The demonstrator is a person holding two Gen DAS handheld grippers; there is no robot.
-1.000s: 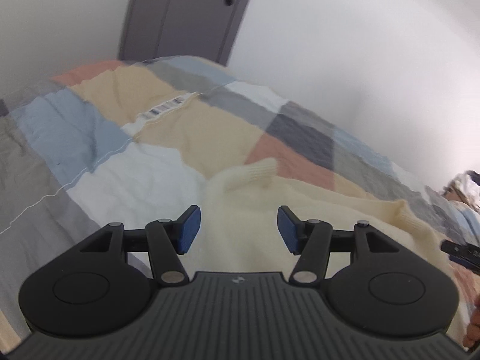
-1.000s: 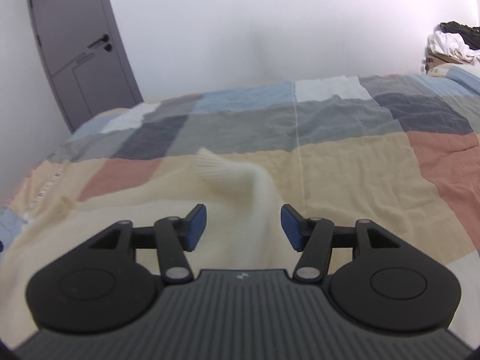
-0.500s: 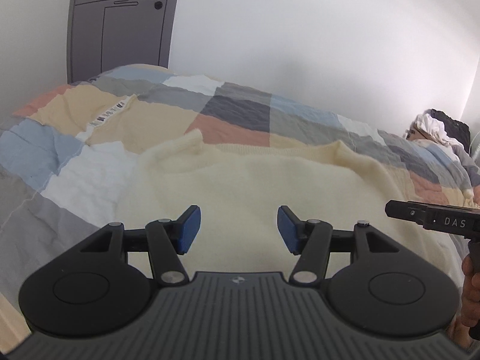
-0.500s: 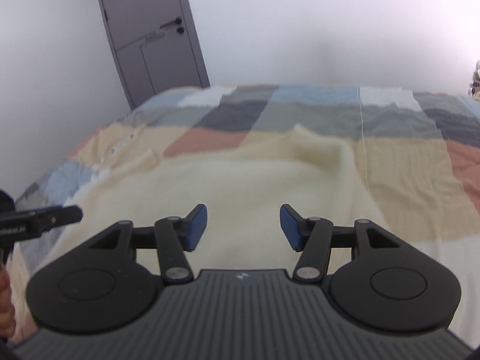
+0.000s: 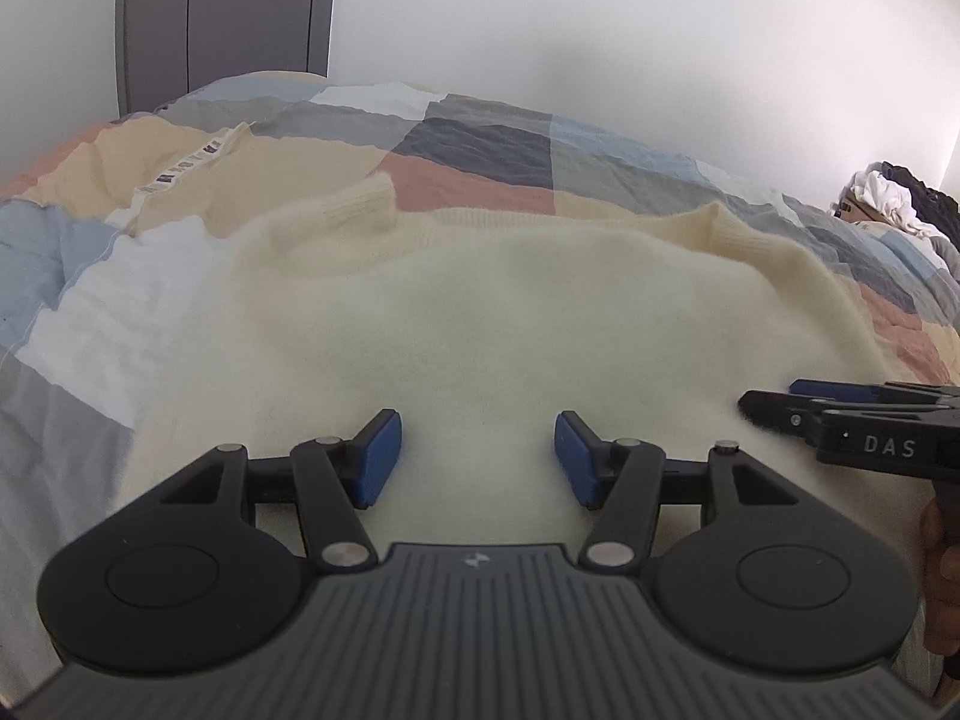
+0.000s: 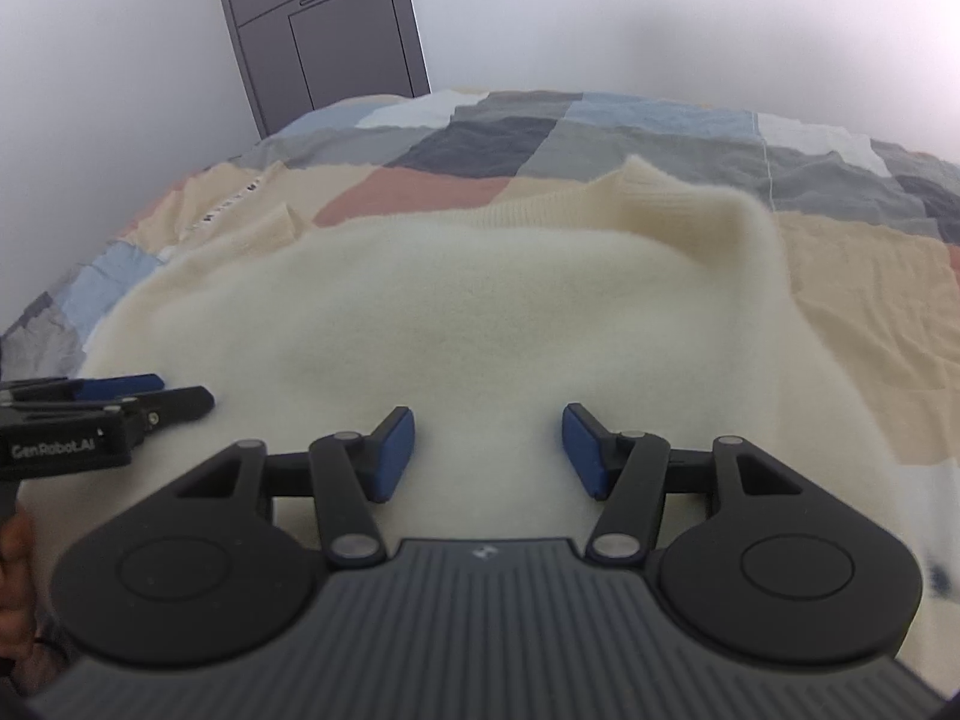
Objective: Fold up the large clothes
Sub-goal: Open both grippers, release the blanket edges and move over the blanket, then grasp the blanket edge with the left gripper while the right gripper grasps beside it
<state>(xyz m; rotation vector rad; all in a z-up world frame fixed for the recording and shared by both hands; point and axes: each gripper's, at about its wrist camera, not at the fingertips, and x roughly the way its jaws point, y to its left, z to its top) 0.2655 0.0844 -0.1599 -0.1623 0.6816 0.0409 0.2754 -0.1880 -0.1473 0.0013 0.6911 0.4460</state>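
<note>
A cream knitted sweater (image 5: 480,312) lies spread on the bed, both sleeves folded in over its body; the same sweater (image 6: 456,324) fills the right wrist view. My left gripper (image 5: 477,459) hovers over its near part, open, with nothing between the blue pads. My right gripper (image 6: 487,450) is likewise open and empty above the near edge. Each gripper shows in the other's view: the right gripper (image 5: 774,399) at the right edge, the left gripper (image 6: 174,393) at the left edge. The ribbed cuffs (image 5: 360,204) point toward the far side.
The bed carries a patchwork quilt (image 5: 492,144) in blue, grey, peach and pink. A grey door (image 6: 324,24) stands behind it in a white wall. A heap of clothes (image 5: 894,198) lies at the far right. A hand (image 5: 942,570) holds the right gripper.
Both grippers swung from the sleeves toward the sweater's middle and came lower and nearer to it. Their jaws kept the same gap. Each gripper has come into the other's view.
</note>
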